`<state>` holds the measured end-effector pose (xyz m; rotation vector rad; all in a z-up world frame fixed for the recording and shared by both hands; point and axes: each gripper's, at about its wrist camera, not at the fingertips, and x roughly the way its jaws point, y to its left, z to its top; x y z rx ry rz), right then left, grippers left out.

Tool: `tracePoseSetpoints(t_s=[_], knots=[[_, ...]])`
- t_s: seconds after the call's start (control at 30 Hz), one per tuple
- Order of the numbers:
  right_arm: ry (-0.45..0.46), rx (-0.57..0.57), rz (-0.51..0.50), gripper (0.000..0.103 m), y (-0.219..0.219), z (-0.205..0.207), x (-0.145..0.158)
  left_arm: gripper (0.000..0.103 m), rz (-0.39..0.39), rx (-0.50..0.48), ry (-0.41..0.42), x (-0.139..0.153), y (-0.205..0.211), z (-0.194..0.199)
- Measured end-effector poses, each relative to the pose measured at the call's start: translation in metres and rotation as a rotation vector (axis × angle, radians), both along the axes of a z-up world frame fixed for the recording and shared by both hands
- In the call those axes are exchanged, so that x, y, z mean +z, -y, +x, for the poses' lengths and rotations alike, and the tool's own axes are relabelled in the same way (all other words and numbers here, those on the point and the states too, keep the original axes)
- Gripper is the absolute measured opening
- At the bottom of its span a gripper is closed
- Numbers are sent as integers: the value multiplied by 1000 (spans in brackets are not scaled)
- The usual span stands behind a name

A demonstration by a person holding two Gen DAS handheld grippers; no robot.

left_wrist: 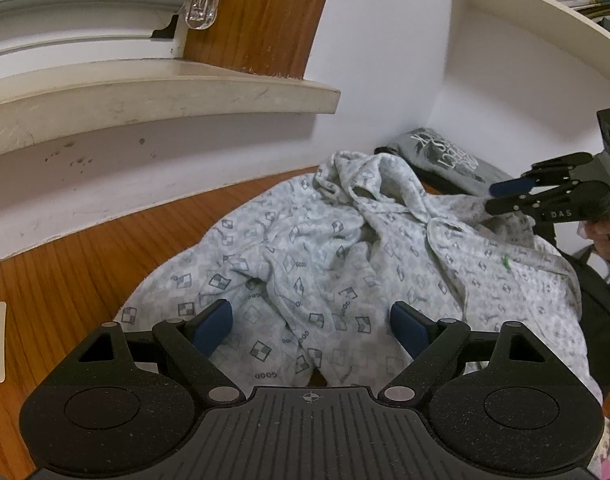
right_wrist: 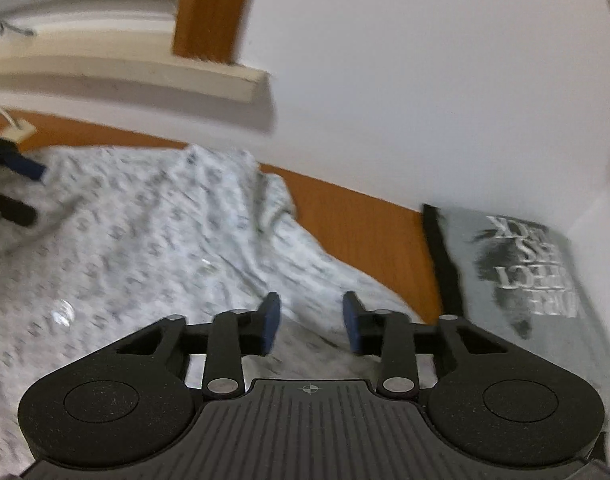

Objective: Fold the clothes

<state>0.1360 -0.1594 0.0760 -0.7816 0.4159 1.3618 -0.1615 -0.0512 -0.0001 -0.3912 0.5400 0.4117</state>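
Two tools work over one crumpled garment on a wooden worktop [left_wrist: 65,272]. The patterned shirt [left_wrist: 305,264], pale grey with small checkered squares and the word GOOD printed across it, lies in loose folds over the middle of the worktop, bunched highest toward the wall at 12 o'clock in the left wrist view.

The left tool [left_wrist: 311,326] hangs just above the near part of the shirt, its blue pads spread wide and released, with cloth below the gap but nothing pinched.

The right tool [right_wrist: 311,328] shows at 3 o'clock in the left wrist view, lying nearly level at the shirt's far right edge, a hand [left_wrist: 607,236] behind it. Its own view is blurred; its pads stand partly apart, unclenched, with shirt fabric below and between them, and whether they touch the cloth cannot be told.

Beyond the shirt, at 1 o'clock in the left wrist view, a folded grey T-shirt [left_wrist: 445,154] with a dark print and white lettering lies against the white wall [left_wrist: 385,60]. A windowsill [left_wrist: 165,92] juts out at 10 o'clock.
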Motion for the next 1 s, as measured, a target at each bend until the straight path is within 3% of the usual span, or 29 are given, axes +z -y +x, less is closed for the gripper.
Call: tracePoseSetpoints(t_s=[0.2, 0.4, 0.47, 0.5, 0.53, 0.6, 0.73, 0.83, 0.9, 0.97, 1.0], knots=[[-50, 79, 15, 34, -35, -15, -21, 89, 2, -3, -4, 0, 0, 0], [0, 132, -21, 35, -70, -24, -28, 89, 8, -6, -11, 0, 1, 1], [14, 146, -58, 32, -81, -23, -31, 89, 9, -6, -11, 0, 1, 1], [18, 152, -67, 26, -84, -21, -31, 89, 8, -6, -11, 0, 1, 1], [21, 158, -72, 9, -86, -19, -31, 89, 7, -7, -10, 0, 1, 0], [49, 167, -46, 4, -89, -15, -24, 89, 5, -7, -7, 0, 1, 0], [131, 58, 66, 3, -96, 8, -1, 89, 18, -11, 3, 2, 4, -1], [240, -160, 191, 4, -105, 41, 14, 89, 46, -18, 20, 7, 8, -1], [219, -211, 149, 5, -113, 56, 5, 89, 50, -8, 11, 12, 9, 0], [196, -228, 120, 13, -114, 62, -5, 89, 58, 3, 0, 18, 9, -2], [185, -219, 117, 24, -110, 60, -10, 89, 66, 14, -6, 22, 9, -4]])
